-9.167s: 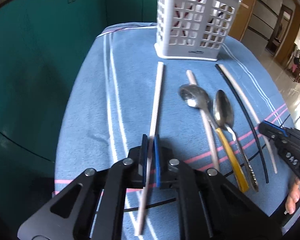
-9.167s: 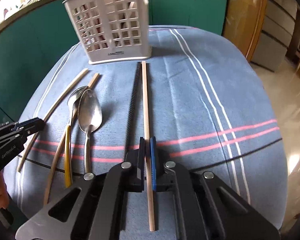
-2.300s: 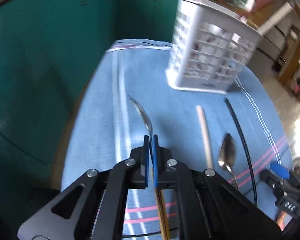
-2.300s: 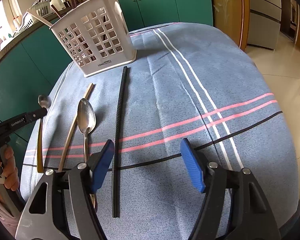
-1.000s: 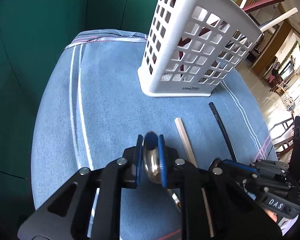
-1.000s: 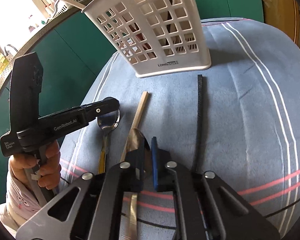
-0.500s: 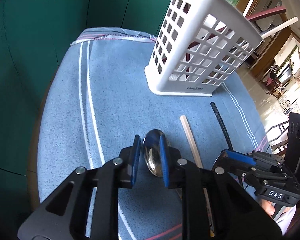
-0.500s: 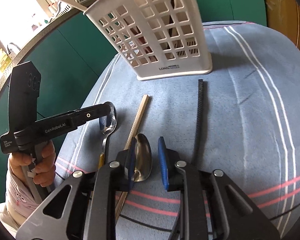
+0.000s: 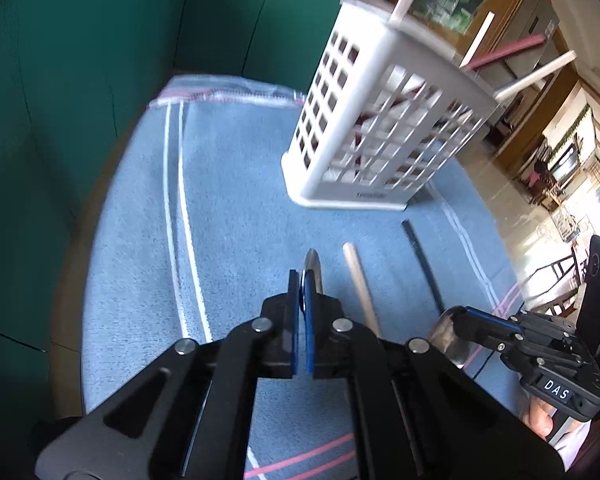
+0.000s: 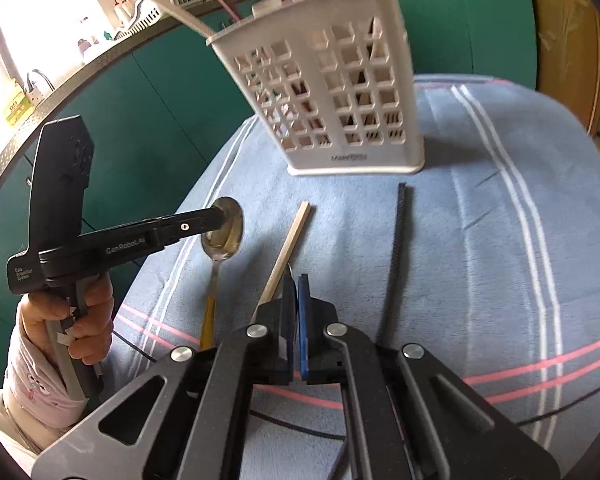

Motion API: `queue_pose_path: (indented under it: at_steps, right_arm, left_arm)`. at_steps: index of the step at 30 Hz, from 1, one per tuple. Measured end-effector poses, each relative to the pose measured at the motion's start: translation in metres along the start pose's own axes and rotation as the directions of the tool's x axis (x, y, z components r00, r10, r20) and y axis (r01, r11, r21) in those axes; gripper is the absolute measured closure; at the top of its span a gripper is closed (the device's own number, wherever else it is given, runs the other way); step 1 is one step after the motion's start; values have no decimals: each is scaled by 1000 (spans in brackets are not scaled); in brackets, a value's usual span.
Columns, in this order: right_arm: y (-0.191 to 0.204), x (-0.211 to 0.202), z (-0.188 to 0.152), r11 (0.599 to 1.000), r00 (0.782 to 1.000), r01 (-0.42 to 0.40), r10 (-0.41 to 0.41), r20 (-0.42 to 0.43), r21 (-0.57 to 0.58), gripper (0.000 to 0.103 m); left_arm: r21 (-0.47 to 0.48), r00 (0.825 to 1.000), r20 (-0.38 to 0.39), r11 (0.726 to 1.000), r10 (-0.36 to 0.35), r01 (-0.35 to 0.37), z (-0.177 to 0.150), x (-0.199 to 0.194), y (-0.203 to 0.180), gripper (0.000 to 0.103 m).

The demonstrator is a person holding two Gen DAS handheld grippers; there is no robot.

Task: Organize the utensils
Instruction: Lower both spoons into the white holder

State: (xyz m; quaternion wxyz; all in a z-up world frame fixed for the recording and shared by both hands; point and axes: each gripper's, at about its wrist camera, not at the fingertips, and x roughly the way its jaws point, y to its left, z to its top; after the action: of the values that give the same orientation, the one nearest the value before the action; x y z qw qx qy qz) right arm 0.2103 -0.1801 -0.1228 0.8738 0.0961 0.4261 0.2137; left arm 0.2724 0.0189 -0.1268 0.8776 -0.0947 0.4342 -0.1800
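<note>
**Both grippers pinching spoons near the caddy**

Open room: the blue striped cloth [image 9: 140,240] covers the bench; left of the white stripes it's bare up to the rounded bench edge, w/ green cabinets [image 9: 80,60] just beyond. On the right side, cloth is also bare past the black ribbed stick [image 10: 396,256], out to the pink cross stripes.

Left gripper [image 9: 302,280]: fingers nearly touching, clamped on the bowl of a metal spoon w/ yellow handle [image 10: 222,236], bowl edge poking up past the blue pads. The handle hangs down toward the cloth.

Right gripper [image 10: 295,284]: fingers narrow, pinching a second metal spoon [image 9: 450,330]; only a sliver of it shows between the pads in the right wrist view.

Between the two grippers a pale wooden stick [image 10: 286,252] lies on the cloth, black stick just beside it, both pointing at the white lattice caddy [image 10: 340,92]. The caddy stands upright at the far end, w/ several sticks leaning out the top.

A hand [image 10: 72,320] in a pale pink sleeve holds the left gripper's handle. Room: bright window, tiled floor at right.
</note>
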Motion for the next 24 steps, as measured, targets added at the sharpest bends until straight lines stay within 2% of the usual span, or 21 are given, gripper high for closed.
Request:
queue_pose_path:
  at_steps: [4,6,10,13,15,19,22,24]
  right_arm:
    - [0,-21,8,997,996,68,-66,66,-22,101]
    - [1,-27,12,993,990,113,-110,83,-34,101]
    - [1,-49,18,988,977,152,-145,156,-35,101]
    - [5,-64,23,971,952,234,-219,212,-48,101]
    - [6,-64,27,963,948,261,-244,205,-63,101]
    - [8,-56,32,947,940,308,-287,185,-94,101]
    - [14,-75,45,939,924,329,-297,242,-101,101]
    - [18,-91,58,934,906,346,-307,291,-91,101]
  left_arm:
    - [51,993,110,997,49,-55,5,-31,-14,101]
    - [73,983,167,994,69,-83,8,-46,-20,101]
    - [78,959,266,989,102,-127,14,-73,-30,101]
    - [76,924,353,980,148,-186,16,-95,-36,101]
    - [72,908,387,977,159,-202,18,-106,-37,101]
    - [57,889,426,976,166,-209,27,-124,-37,101]
    - [55,869,471,978,154,-203,40,-145,-39,101]
    - [62,848,513,979,135,-194,54,-165,-42,101]
